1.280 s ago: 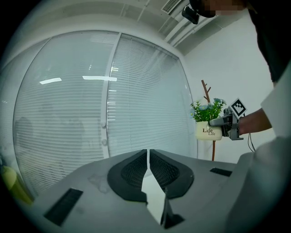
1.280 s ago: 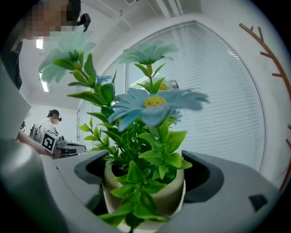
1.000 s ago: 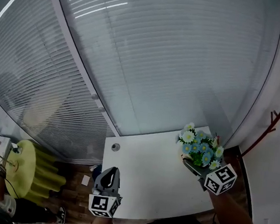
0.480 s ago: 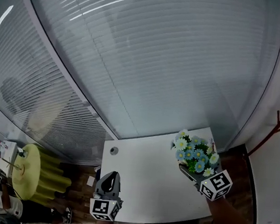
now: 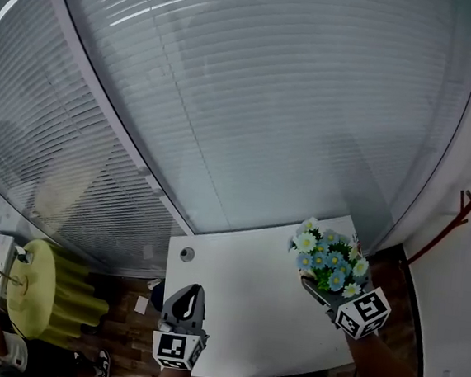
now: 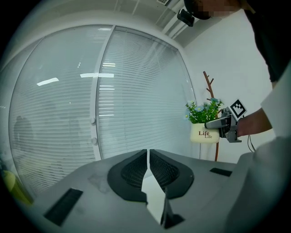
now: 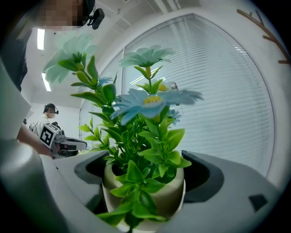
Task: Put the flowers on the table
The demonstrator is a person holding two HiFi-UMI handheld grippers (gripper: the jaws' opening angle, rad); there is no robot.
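The flowers are blue and white daisies with green leaves in a cream pot [image 5: 327, 265] printed "Life". My right gripper [image 5: 322, 288] is shut on the pot and holds it upright over the far right part of the white table [image 5: 246, 296]. In the right gripper view the pot [image 7: 144, 193] sits between both jaws and the blooms [image 7: 152, 101] fill the middle. The left gripper view shows the pot [image 6: 204, 132] held in the air at the right. My left gripper [image 5: 185, 295] hovers at the table's near left edge, shut and holding nothing [image 6: 148, 153].
A glass wall with white blinds [image 5: 252, 102] runs behind the table. A red-brown coat rack [image 5: 466, 202] stands at the right. A yellow round stool [image 5: 36, 284] is on the floor at lower left. The tabletop has a cable hole [image 5: 186, 253]. Another person [image 7: 47, 113] stands far off.
The right gripper has carried the pot a little leftward over the table. The left gripper stays shut in about the same place.
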